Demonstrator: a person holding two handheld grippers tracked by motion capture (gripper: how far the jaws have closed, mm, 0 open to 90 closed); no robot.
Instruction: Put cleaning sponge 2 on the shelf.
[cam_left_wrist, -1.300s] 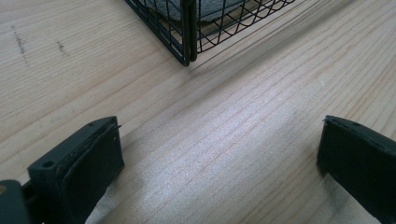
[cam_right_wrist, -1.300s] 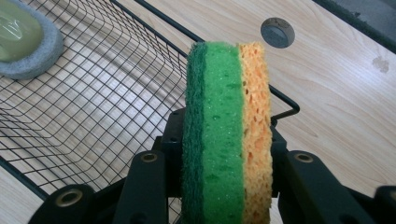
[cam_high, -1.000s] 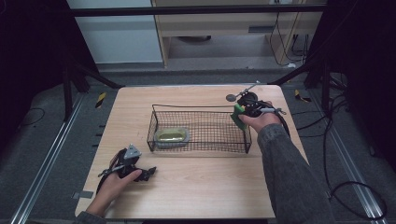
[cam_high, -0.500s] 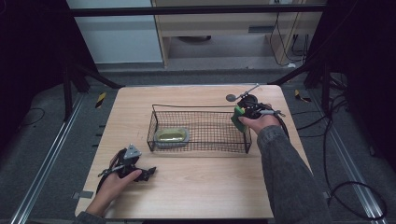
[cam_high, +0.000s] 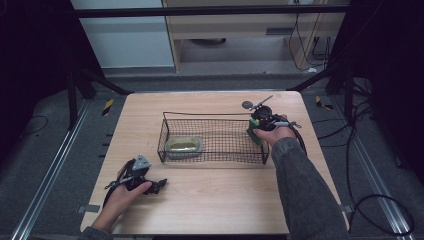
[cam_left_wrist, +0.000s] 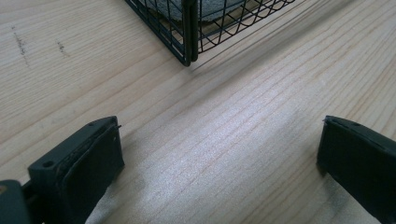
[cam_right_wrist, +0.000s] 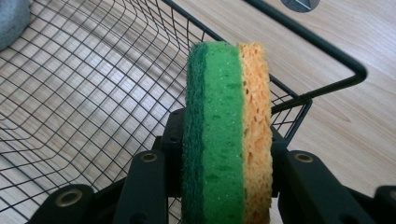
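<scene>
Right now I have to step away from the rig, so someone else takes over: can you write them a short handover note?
Right tool: shut on the green and orange sponge, held on edge over the right end of the wire basket.
Left tool: open, holding nothing, resting on the table near the basket's front left corner.
In the basket: a grey dish with something yellowish in it, at the left end.
Done: sponge picked up.
Left: probably lower the sponge into the basket and let go.
</scene>
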